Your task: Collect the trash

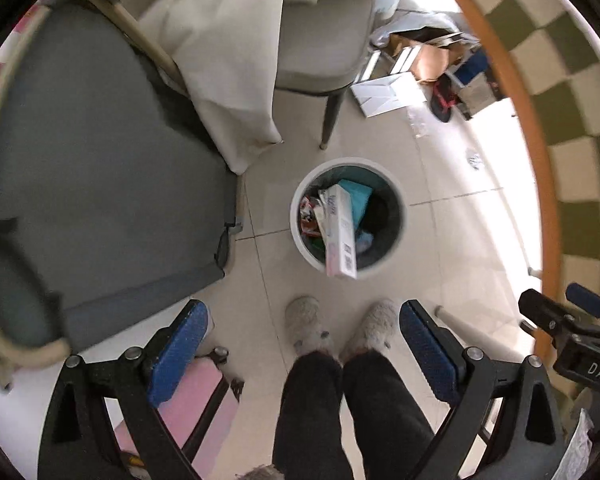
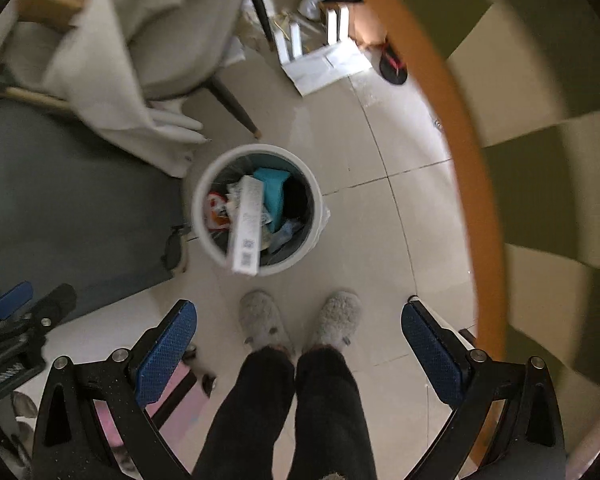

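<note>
A white round trash bin (image 1: 305,245) stands on the tiled floor below me, also in the right wrist view (image 2: 204,236). It holds wrappers, a teal item (image 1: 358,196) and a long white carton (image 1: 340,236) that sticks out over the near rim; the carton shows in the right wrist view too (image 2: 247,228). My left gripper (image 1: 304,344) is open and empty, high above the floor. My right gripper (image 2: 300,340) is open and empty, likewise above the bin's near side. Each gripper shows at the edge of the other's view.
The person's legs and grey slippers (image 1: 304,324) stand just before the bin. A grey cushioned chair (image 1: 100,184) is at the left, a beige chair with draped cloth (image 1: 236,40) behind. A round table with orange rim (image 2: 472,152) and checked cloth is at the right. Boxes (image 1: 388,92) lie beyond.
</note>
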Motion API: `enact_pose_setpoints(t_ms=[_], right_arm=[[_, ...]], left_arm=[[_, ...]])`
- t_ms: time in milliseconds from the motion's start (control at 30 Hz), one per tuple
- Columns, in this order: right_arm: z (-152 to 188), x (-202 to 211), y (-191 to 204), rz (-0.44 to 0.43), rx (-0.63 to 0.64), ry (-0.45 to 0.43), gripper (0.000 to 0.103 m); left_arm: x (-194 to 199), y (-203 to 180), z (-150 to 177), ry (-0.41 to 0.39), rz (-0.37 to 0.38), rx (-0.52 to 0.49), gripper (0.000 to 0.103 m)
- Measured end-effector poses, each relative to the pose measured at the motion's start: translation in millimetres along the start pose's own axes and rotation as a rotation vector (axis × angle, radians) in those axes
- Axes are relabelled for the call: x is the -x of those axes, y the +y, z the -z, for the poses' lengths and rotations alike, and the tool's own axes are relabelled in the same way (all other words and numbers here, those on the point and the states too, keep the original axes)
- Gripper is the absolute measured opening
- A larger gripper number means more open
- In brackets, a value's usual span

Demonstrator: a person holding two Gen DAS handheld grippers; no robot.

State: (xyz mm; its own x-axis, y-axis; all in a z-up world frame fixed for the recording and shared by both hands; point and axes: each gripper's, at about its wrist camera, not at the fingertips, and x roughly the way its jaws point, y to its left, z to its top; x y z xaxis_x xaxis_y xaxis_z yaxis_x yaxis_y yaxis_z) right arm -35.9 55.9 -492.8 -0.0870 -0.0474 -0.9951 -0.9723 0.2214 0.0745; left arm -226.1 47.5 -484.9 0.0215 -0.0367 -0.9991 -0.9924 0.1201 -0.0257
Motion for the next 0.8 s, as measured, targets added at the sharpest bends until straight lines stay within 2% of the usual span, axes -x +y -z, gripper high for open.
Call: enact_pose_setpoints(t_ms=[200, 433, 600, 800], right_arm=[[31, 115, 1, -0.087, 0.0, -0.049, 0.103], [66, 233, -7, -0.19, 0.0, -0.113, 0.103], [91, 299, -11, -0.247, 0.021, -0.15, 0.103], [117, 354, -8, -0.302, 0.07, -0.181, 0.103]], left_arm=[[101, -9, 25, -0.058, 0.062, -0.021, 0.098], [211, -11, 56, -0.124, 0.207, -0.01, 0.098], [268, -10, 75, -0.183, 0.258, -0.016, 0.098], [321, -10, 96, -0.26, 0.303, -0.02, 0.098]])
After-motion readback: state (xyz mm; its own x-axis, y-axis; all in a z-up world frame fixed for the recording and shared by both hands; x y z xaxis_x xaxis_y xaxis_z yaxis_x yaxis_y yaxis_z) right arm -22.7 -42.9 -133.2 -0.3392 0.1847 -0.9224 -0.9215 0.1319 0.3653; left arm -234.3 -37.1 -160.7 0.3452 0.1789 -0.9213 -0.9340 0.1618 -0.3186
